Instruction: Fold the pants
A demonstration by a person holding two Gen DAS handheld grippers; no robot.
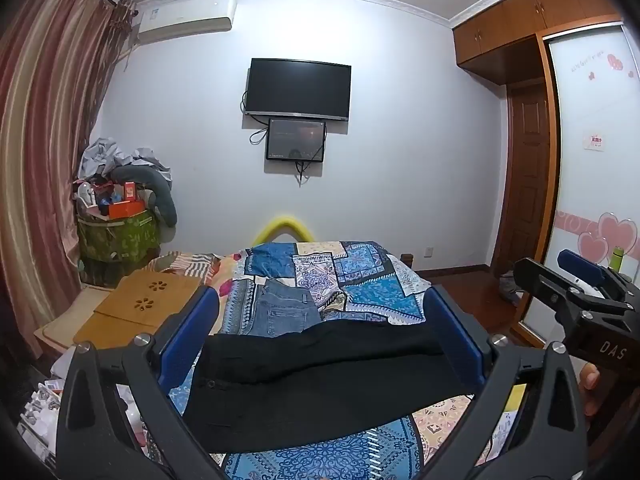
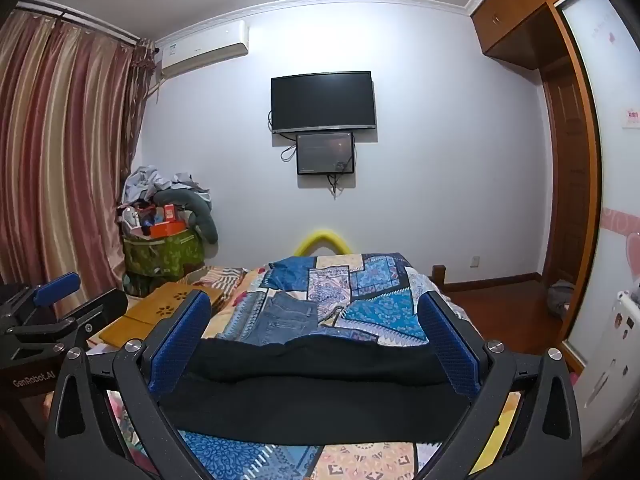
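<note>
Black pants [image 1: 320, 376] lie across a patchwork bedspread [image 1: 372, 280] facing the wall-mounted TV [image 1: 298, 90].

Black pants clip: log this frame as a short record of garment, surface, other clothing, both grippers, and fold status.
garment: black pants, lying across the near part of the bed, bunched, not laid flat
surface: patchwork bedspread, blue and cream
other clothing: folded blue jeans farther up the bed
left gripper: jaws wide, nothing pinched, above the pants
right gripper: jaws wide, nothing pinched, above the pants
contact with cloth: cannot tell
fold status: no neat fold yet
</note>
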